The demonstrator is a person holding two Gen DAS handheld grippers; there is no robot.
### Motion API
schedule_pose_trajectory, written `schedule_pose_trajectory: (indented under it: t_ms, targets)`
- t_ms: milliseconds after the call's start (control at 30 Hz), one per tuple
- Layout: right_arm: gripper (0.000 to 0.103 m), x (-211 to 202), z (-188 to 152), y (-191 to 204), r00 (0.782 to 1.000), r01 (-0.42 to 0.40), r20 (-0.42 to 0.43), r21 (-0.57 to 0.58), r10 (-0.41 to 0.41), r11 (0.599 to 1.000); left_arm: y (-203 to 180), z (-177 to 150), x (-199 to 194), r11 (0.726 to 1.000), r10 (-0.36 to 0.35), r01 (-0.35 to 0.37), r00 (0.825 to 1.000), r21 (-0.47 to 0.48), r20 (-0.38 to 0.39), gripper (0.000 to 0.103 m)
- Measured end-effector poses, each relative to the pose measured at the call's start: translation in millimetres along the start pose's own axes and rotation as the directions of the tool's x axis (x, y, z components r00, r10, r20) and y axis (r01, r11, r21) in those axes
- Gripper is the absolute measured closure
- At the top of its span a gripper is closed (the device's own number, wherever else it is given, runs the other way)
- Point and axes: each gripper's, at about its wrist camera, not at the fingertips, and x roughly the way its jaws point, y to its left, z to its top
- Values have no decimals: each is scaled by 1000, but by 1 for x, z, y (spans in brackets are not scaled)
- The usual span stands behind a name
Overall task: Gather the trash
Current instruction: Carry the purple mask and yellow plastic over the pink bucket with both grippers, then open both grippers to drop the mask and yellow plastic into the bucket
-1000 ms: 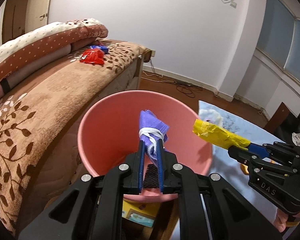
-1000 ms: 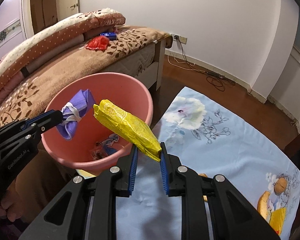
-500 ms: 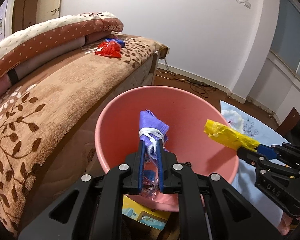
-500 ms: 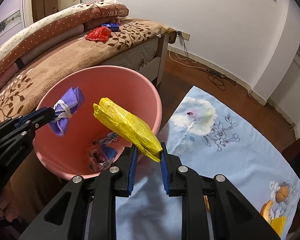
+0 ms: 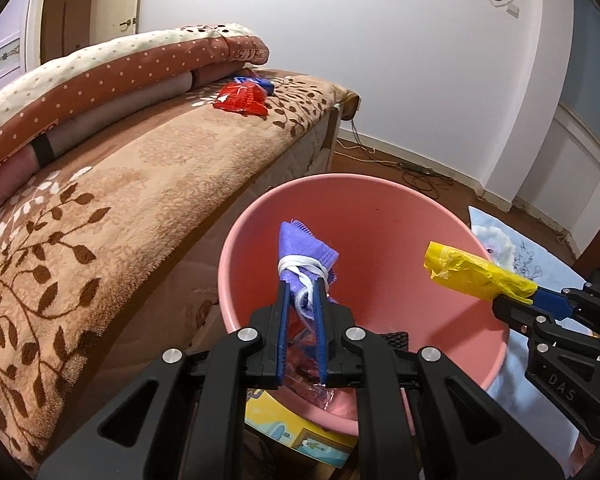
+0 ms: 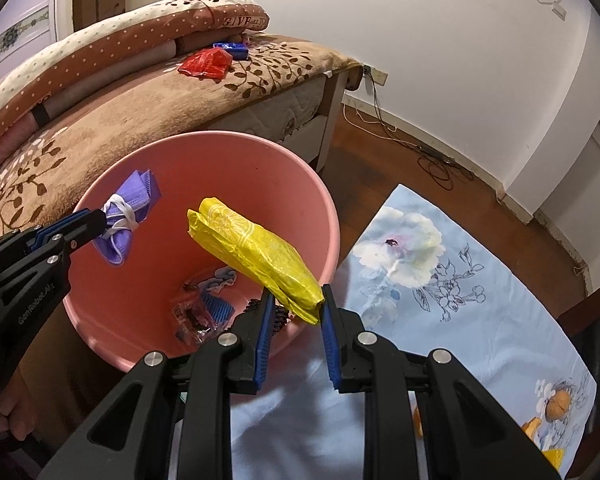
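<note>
Left wrist view: the left gripper [image 5: 302,294] had its fingers pinching a purple mask bundle [image 5: 304,248] over the mouth of the pink bucket [image 5: 380,188]. A red wrapper [image 5: 242,98] lay uncollected on the bed [image 5: 140,168].

Right wrist view: the right gripper [image 6: 294,306] had its fingers closed on a yellow bag [image 6: 256,248], held above the bucket's near rim. Wrappers [image 6: 202,306] lay at the bucket bottom.

Judgement: the depositing step was in hand. Next move calls for spreading both sets of fingers, the yellow bag first brought further inward.
</note>
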Motion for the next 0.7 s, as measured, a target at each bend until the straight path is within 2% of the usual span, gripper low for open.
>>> schedule_pose_trajectory:
  t_ms: [700]
  targets:
    - [81, 5, 5, 6, 1000, -4, -5, -17, 4, 1000, 3, -1, 10, 999, 34, -34, 999, -2, -16, 92]
